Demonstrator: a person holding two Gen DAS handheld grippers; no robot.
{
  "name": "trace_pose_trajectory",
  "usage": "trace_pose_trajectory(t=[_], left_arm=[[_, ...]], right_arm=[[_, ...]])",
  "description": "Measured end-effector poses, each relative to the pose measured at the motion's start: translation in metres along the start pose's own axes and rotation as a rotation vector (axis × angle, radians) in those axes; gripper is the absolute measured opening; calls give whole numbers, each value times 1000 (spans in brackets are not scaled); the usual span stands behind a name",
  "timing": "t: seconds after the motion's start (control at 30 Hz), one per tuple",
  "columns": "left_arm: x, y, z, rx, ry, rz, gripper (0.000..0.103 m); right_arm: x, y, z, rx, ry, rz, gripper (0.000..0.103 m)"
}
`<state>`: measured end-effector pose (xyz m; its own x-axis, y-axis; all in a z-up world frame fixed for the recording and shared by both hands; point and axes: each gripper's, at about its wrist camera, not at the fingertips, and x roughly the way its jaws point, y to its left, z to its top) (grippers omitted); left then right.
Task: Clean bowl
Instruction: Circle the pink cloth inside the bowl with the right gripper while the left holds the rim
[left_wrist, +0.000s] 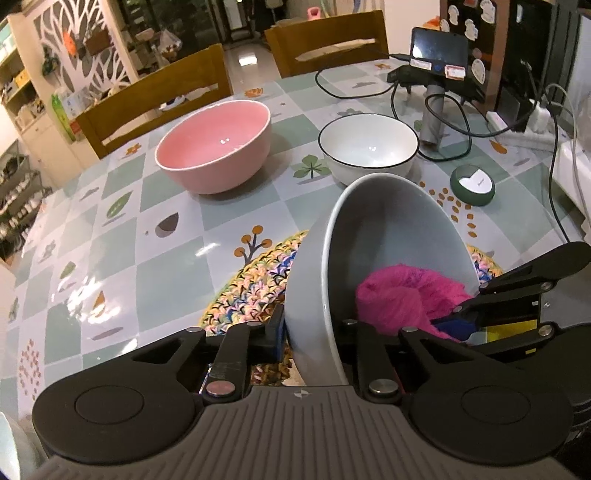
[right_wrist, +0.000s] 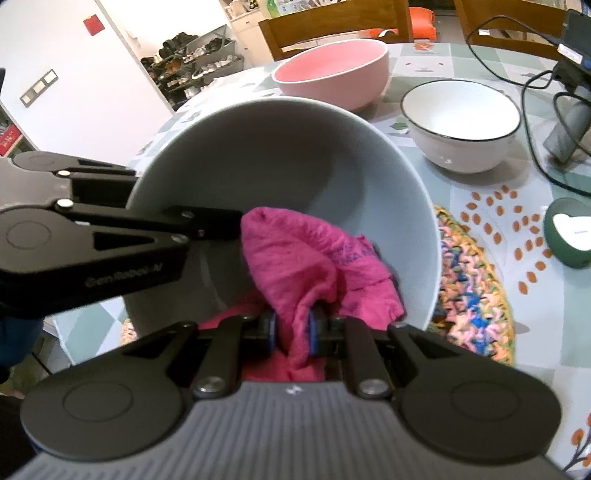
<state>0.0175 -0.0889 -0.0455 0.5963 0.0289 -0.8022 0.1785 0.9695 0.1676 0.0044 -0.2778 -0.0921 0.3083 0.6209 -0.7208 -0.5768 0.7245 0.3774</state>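
My left gripper (left_wrist: 314, 338) is shut on the rim of a grey bowl (left_wrist: 388, 236) and holds it tilted on its side above a braided mat. The same bowl (right_wrist: 280, 166) fills the right wrist view, its opening facing me. My right gripper (right_wrist: 291, 328) is shut on a magenta cloth (right_wrist: 295, 258) that is pressed inside the bowl. The cloth (left_wrist: 402, 299) and the right gripper (left_wrist: 461, 321) also show in the left wrist view. The left gripper (right_wrist: 236, 221) reaches in from the left in the right wrist view.
A pink bowl (left_wrist: 216, 142) and a white black-rimmed bowl (left_wrist: 369, 146) stand upright on the checked tablecloth (left_wrist: 122, 258) beyond. A colourful braided mat (left_wrist: 251, 288) lies under the grey bowl. A green round device (left_wrist: 472, 184), cables and a phone stand (left_wrist: 436, 74) are at the right. Wooden chairs stand behind.
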Motion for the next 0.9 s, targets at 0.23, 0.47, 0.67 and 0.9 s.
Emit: trace_pose_trajectory(t=[0.23, 0.47, 0.67, 0.9], left_arm=[[-9, 1, 5, 49, -17, 15, 18], [-16, 2, 13, 114, -11, 22, 18], [-14, 2, 14, 127, -2, 44, 17], [-6, 8, 15, 114, 11, 86, 17]], right_arm=[[-11, 2, -6, -1, -11, 47, 16], [-23, 1, -10, -2, -31, 104, 16], [-29, -2, -17, -22, -31, 104, 16], [-20, 8, -25, -215, 15, -2, 16]])
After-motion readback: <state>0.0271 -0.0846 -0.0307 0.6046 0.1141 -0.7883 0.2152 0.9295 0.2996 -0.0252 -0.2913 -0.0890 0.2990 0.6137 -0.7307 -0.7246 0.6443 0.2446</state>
